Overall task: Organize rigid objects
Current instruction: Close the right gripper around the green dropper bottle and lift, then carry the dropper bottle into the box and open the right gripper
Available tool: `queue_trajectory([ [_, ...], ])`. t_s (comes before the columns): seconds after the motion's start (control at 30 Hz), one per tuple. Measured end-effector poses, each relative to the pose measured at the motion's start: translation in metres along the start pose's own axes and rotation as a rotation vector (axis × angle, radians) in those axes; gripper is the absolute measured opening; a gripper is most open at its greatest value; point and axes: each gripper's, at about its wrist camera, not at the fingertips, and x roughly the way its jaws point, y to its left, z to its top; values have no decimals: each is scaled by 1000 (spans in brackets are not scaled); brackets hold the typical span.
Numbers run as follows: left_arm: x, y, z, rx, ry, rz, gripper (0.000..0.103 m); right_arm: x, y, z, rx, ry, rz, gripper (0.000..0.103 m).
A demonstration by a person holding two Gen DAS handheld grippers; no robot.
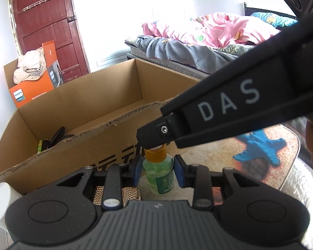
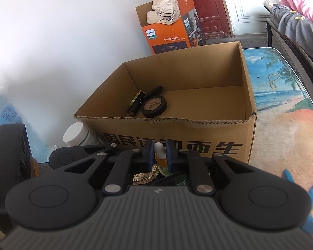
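A small green glass bottle (image 1: pixel 158 176) with an amber cap (image 1: pixel 154 155) stands on the table just in front of a cardboard box (image 1: pixel 106 143). My left gripper (image 1: pixel 158 170) is shut on the bottle's body, a blue pad pressing each side. My right gripper (image 1: pixel 156 142) reaches in from the upper right and covers the top of the cap. In the right wrist view the right gripper (image 2: pixel 159 155) is shut on the bottle's white tip (image 2: pixel 158 147), above the amber cap (image 2: pixel 161 160). The cardboard box (image 2: pixel 177 133) holds a black tape roll (image 2: pixel 154 106), a black cylinder (image 2: pixel 135 104) and a flat black item (image 2: pixel 154 91).
A white jar (image 2: pixel 77 135) stands left of the box. A gold patterned item (image 2: pixel 144 176) lies beside the bottle. Behind the box is an orange Philips carton (image 2: pixel 167 35) with a pale hat on it. The beach-print tabletop (image 2: pixel 281 125) stretches right; a bed (image 1: pixel 208 33) lies beyond.
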Motion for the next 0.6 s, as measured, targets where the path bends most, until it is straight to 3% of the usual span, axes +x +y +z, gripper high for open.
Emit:
queue_trajectory([
  [0.17, -33, 5, 18, 15, -53, 24, 34, -28, 16, 23, -27, -39, 34, 11],
  [0.37, -61, 37, 66, -16, -100, 53, 34, -47, 38, 82, -108, -97, 112, 11],
  [0.6, -16, 96, 127, -106, 3, 22, 33, 1, 24, 164, -100, -24, 147, 11],
])
